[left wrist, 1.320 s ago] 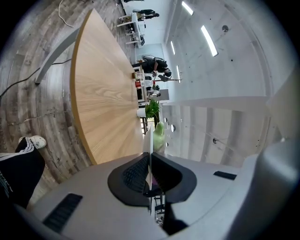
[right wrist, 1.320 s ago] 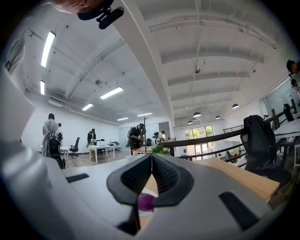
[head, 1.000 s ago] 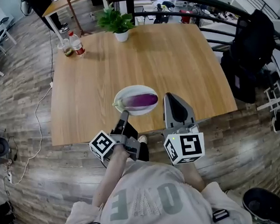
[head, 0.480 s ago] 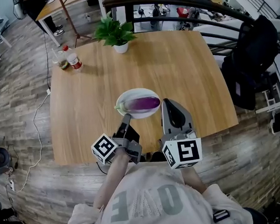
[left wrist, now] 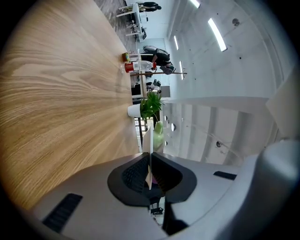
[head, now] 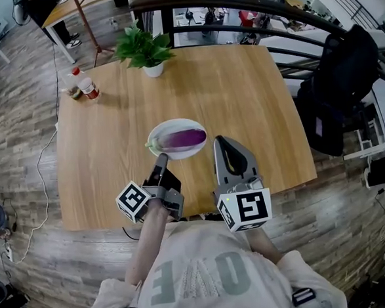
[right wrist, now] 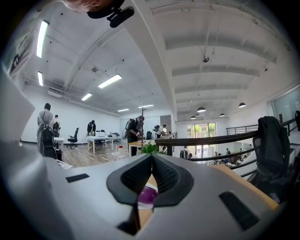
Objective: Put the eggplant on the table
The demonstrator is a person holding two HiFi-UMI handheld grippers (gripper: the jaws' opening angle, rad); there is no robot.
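Observation:
A purple eggplant [head: 183, 139] with a green stem lies on a white plate [head: 177, 123] over the near middle of the wooden table [head: 241, 94]. My left gripper [head: 161, 160] is shut on the plate's near-left rim; in the left gripper view the thin white rim [left wrist: 147, 140] stands between the pads, with the green stem [left wrist: 158, 133] beyond it. Just right of the plate, my right gripper [head: 219, 141] is shut on nothing. Behind its closed tips [right wrist: 151, 157], the eggplant [right wrist: 149, 193] shows through the gap. I cannot tell whether the plate rests on the table.
A potted plant [head: 144, 51] stands at the table's far edge, and a bottle [head: 86, 85] and a cup at its far left corner. A chair draped with a black jacket [head: 336, 94] is to the right. A dark railing [head: 248, 4] runs behind the table.
Both grippers and the plate with the eggplant have moved farther in over the table, away from its near edge. The left grip on the rim is unchanged.

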